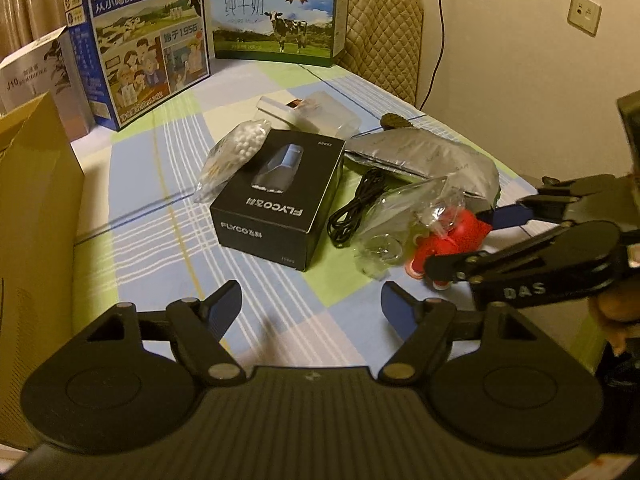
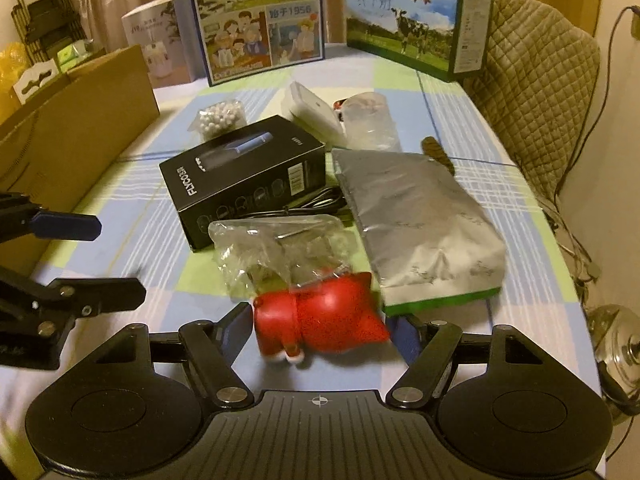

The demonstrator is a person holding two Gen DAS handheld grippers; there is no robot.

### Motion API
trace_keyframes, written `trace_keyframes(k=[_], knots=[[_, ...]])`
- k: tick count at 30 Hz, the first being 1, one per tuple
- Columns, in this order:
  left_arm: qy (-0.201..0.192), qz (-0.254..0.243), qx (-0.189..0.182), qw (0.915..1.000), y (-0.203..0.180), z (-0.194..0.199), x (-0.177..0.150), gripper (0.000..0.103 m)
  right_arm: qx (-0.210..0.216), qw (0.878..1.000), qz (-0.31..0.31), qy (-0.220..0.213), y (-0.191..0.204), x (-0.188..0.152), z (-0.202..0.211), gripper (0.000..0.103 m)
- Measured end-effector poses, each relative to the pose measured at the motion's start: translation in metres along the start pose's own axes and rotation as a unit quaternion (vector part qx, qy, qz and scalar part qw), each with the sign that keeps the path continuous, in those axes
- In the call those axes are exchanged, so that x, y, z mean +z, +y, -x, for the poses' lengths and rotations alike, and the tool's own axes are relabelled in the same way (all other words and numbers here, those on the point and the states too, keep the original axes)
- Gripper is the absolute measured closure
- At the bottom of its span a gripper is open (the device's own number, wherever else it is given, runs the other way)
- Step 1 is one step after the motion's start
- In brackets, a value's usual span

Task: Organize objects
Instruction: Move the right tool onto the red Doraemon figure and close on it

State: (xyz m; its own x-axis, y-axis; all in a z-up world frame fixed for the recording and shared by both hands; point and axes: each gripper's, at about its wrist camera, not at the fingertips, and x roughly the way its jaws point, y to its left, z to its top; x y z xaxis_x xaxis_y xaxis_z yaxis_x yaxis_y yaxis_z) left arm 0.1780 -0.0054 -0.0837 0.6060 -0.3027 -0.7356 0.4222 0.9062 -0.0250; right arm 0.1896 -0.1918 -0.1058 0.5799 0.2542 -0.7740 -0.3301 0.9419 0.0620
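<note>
A red toy pig (image 2: 320,320) lies on the checked tablecloth (image 1: 152,208), partly under a clear plastic bag (image 2: 276,248). My right gripper (image 2: 322,326) is open, one finger on each side of the pig, whose image is blurred; I see no firm grip. From the left wrist view, that right gripper (image 1: 458,240) straddles the pig (image 1: 452,240) from the right. My left gripper (image 1: 311,304) hangs open over bare cloth, nothing between its fingers, just short of a black FLYCO box (image 1: 280,200). In the right wrist view, the left gripper (image 2: 122,261) is at the left edge.
A bag of white balls (image 1: 236,152) leans on the black box. A black cable (image 1: 356,208), silver foil pouch (image 1: 424,156), small white box (image 1: 276,110) and clear container (image 1: 332,114) lie behind. Cardboard box (image 1: 36,220) at left; milk cartons (image 1: 140,40) and padded chair (image 1: 384,32) at back.
</note>
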Motion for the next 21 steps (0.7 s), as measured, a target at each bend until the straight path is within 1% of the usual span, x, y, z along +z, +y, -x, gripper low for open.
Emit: trace_keyframes(k=[2, 3, 7, 9, 10, 13, 15, 17, 19, 21], knots=[[0.0, 0.005, -0.003, 1.0, 0.003, -0.001, -0.002, 0.029, -0.006, 1.0, 0.007, -0.001, 0.004, 0.001, -0.004, 0.033], [0.0, 0.006, -0.003, 1.0, 0.003, -0.002, -0.003, 0.029, -0.008, 1.0, 0.01, -0.002, 0.005, 0.001, -0.005, 0.036], [0.001, 0.017, -0.003, 0.9999, 0.01, -0.002, -0.009, 0.029, -0.011, 1.0, 0.016, -0.01, 0.009, 0.0, -0.005, 0.037], [0.001, 0.022, -0.001, 0.9997, 0.013, 0.0, -0.012, 0.029, -0.009, 0.999, 0.04, -0.019, 0.017, -0.001, -0.003, 0.037], [0.0, 0.025, 0.0, 0.9997, 0.014, 0.002, -0.013, 0.029, -0.003, 0.998, 0.056, -0.025, 0.022, -0.001, -0.002, 0.037], [-0.005, 0.034, 0.004, 0.9994, 0.018, 0.012, -0.015, 0.029, 0.048, 0.994, 0.089, -0.034, 0.039, -0.001, -0.001, 0.037], [-0.006, 0.036, 0.009, 0.9993, 0.02, 0.019, -0.016, 0.029, 0.069, 0.991, 0.112, -0.035, 0.051, -0.003, 0.002, 0.037], [-0.008, 0.039, 0.011, 0.9992, 0.022, 0.024, -0.016, 0.029, 0.072, 0.991, 0.106, -0.027, 0.055, -0.006, 0.005, 0.037], [-0.01, 0.039, 0.012, 0.9991, 0.022, 0.028, -0.014, 0.029, 0.062, 0.995, 0.079, -0.021, 0.05, -0.01, 0.009, 0.037], [-0.013, 0.033, 0.01, 0.9993, 0.02, 0.031, -0.012, 0.029, 0.041, 0.997, 0.057, -0.024, 0.042, -0.013, 0.017, 0.037]])
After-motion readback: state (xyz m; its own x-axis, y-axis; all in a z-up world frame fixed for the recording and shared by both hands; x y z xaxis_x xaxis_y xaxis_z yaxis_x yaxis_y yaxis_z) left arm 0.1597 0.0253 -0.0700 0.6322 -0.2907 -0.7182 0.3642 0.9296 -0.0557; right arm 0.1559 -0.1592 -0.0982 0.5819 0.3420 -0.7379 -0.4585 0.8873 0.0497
